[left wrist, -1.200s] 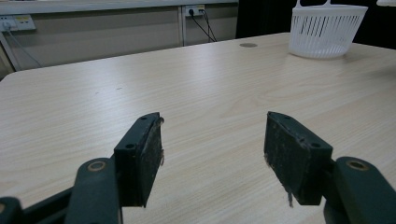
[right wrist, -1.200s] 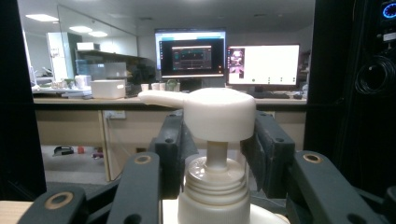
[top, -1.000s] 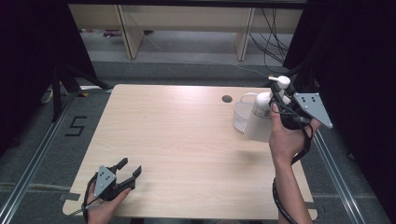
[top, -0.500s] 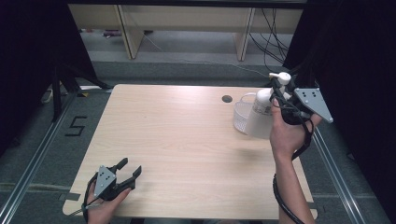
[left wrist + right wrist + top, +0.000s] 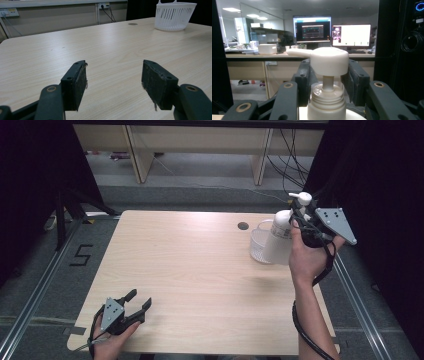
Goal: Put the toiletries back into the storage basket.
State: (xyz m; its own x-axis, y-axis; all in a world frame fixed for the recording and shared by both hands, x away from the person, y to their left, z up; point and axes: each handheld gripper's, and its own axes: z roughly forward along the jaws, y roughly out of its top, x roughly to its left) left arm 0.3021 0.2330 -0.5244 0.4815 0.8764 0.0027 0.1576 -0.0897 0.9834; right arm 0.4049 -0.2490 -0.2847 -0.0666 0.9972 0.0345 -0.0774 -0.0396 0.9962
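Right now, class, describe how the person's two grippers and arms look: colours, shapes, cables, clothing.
Both the left gripper and the right gripper are black with two flat-padded jaws, brass-coloured pivot rivets and a grey three-cornered plate on top. A black cable trails along the right forearm. The forearms are bare, with no sleeves visible.

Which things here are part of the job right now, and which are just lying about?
In the job:
- pump bottle, gripped at the neck by the right gripper
- white basket

Idle or background:
- left gripper, open
- shelving legs
- floor cables

White pump bottle (image 5: 280,236) (upright, lifted)
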